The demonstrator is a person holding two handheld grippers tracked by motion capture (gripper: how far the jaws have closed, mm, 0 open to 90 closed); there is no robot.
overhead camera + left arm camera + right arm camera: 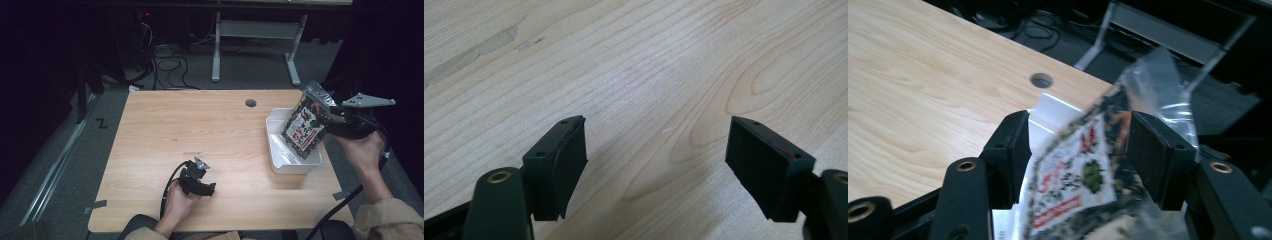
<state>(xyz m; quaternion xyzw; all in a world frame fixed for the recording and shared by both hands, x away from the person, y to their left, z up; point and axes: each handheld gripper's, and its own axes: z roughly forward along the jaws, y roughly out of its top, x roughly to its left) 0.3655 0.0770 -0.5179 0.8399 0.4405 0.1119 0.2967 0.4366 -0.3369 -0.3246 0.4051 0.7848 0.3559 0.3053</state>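
Nearest the person, the left gripper (200,176) rests idle on the worktop (200,125), jaws spread wide with bare wood between them and nothing in its grasp. Farther off at the right edge, the right gripper (327,116) is clenched on a snack packet (304,127), held tilted above the white bin (280,159); the packet's lower end appears to dip into the bin. Judged status: packet picked up and brought over the bin; lowering and release remain outstanding.
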